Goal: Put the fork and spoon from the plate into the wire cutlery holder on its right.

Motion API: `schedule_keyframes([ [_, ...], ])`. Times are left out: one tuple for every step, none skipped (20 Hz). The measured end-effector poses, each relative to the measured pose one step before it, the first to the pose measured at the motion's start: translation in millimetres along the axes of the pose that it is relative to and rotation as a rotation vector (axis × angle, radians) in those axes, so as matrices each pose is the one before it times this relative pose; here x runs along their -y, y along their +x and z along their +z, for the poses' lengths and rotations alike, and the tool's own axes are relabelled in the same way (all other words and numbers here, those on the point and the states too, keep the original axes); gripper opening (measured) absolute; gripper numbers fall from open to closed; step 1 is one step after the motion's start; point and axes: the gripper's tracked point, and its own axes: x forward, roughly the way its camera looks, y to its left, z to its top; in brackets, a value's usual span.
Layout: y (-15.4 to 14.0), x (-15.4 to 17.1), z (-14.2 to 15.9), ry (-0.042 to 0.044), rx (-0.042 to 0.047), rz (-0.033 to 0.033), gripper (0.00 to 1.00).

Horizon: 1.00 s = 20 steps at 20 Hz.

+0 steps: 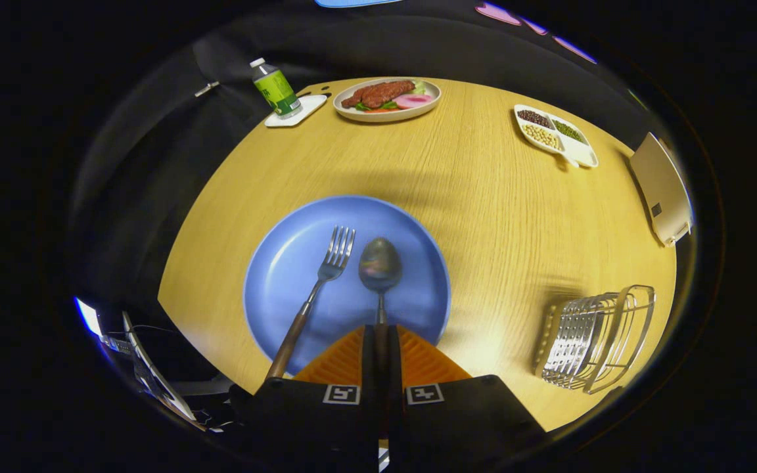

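Observation:
A blue plate (pixel 286 276) lies on the wooden table just ahead of my fingers. On it a fork (pixel 326 276) with a brown handle lies to the left, tines pointing away. Beside it is a metal spoon (pixel 380 266), bowl pointing away, its handle running straight back between my fingers. My gripper (pixel 381 335) is shut on the spoon's handle over the plate's near rim. The wire cutlery holder (pixel 598 338) stands on the table to the right of the plate, well off to the side of my fingers.
At the table's far edge stand a plate of food (pixel 388 98) and a green bottle (pixel 276 89) on a white coaster. A divided white dish of beans (pixel 552 135) sits at the far right, with a tan box (pixel 662 187) beyond the table's right edge.

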Motion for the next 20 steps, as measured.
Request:
schedule_keyframes([
  [-8.16, 4.6, 0.63, -0.00254, 0.01314, 0.00493, 0.11],
  [-7.25, 3.2, 0.29, 0.00648, 0.00876, 0.0081, 0.11],
  [-6.73, 2.92, -2.12, 0.01177, 0.00479, 0.00969, 0.11],
  [-1.7, 4.22, 3.21, 0.02193, 0.01491, 0.00371, 0.11],
  [-0.91, 4.95, -5.4, 0.00775, -0.00794, -0.00395, 0.07],
  [1.52, 3.73, -3.1, 0.00129, -0.00686, 0.00058, 0.07],
  [0.98, -1.91, -2.2, 0.0018, -0.00327, 0.01064, 0.07],
  [-0.31, -3.15, -0.65, -0.00374, -0.00145, 0.01602, 0.07],
  [-2.4, -1.4, -0.12, -0.00481, 0.00904, 0.00805, 0.07],
  [-2.78, -2.57, 0.64, -0.00864, 0.00552, 0.01187, 0.07],
  [-3.02, -2.75, -0.97, -0.00478, 0.00458, 0.00783, 0.07],
  [-1.34, -1.84, 0.52, -0.0006, 0.00256, 0.0066, 0.07],
  [-2.58, -0.27, 0.1, 0.00573, 0.00035, 0.00658, 0.07],
  [-3.51, -0.23, 2.06, 0.00901, 0.00372, 0.00531, 0.07],
  [-4.18, -0.29, 3.4, 0.0059, 0.00304, 0.00532, 0.07],
  [-6.92, -0.04, 5.0, 0.00509, 0.00805, 0.00704, 0.07],
  [-8.23, -0.06, 4.97, 0.00298, 0.00668, 0.00666, 0.07],
  [-10.01, 1.01, 6.62, 0.0028, 0.00823, 0.00508, 0.07],
  [-10.27, 1.88, 6.27, -0.0027, 0.00733, 0.0031, 0.07],
  [-10.3, 4.26, 6.51, -0.00383, 0.0071, -0.00174, 0.07],
])
